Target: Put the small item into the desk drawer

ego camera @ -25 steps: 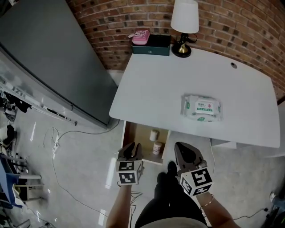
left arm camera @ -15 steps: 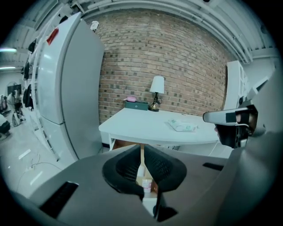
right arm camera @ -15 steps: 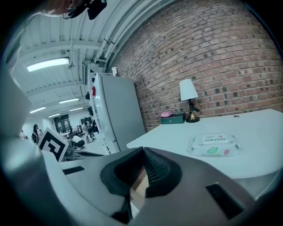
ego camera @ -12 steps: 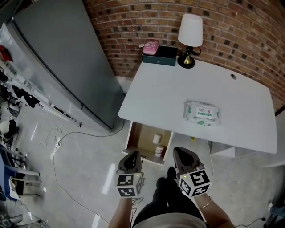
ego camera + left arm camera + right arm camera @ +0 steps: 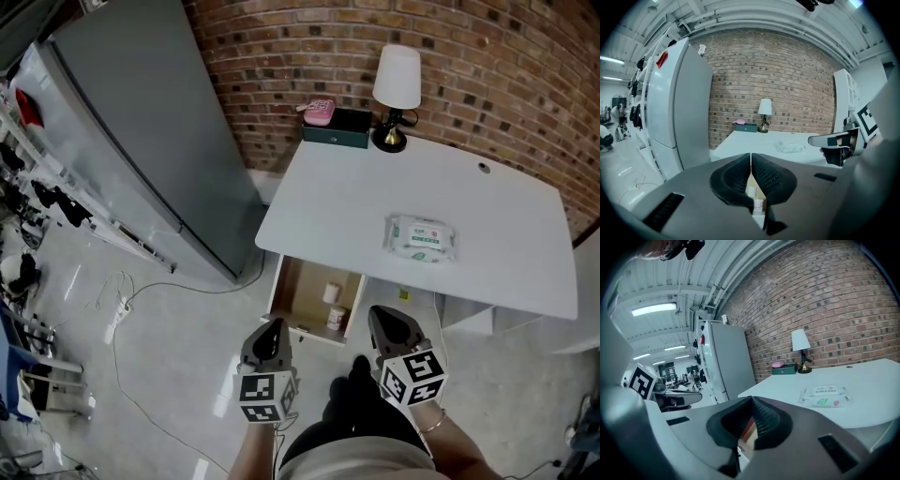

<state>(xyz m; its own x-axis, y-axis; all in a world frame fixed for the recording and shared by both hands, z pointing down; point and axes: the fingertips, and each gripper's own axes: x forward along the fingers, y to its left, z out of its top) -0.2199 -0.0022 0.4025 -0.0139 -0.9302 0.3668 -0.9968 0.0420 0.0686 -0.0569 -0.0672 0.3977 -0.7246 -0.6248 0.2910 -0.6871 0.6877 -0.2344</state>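
The desk drawer (image 5: pixel 298 289) stands pulled out under the white desk's (image 5: pixel 356 202) front edge. Two small bottles stand inside it, a white one (image 5: pixel 330 292) and a red-labelled one (image 5: pixel 335 317). My left gripper (image 5: pixel 273 326) hovers just in front of the drawer's near edge, shut with nothing between its pads. My right gripper (image 5: pixel 383 317) hangs beside it to the right, also shut and empty. In the left gripper view the left gripper (image 5: pixel 750 157) has its pads together, and a bottle (image 5: pixel 758 205) shows below them. The right gripper view shows the right gripper (image 5: pixel 751 400) with its tips meeting.
A pack of wet wipes (image 5: pixel 421 237) lies on the desk. At the back stand a lamp (image 5: pixel 395 94), a green box (image 5: pixel 336 127) and a pink item (image 5: pixel 320 112). A tall grey cabinet (image 5: pixel 131 141) is on the left. Cables (image 5: pixel 117 305) trail on the floor.
The left gripper's jaws have gone from apart to shut, with nothing in them. Both grippers have drawn back a little from the drawer.
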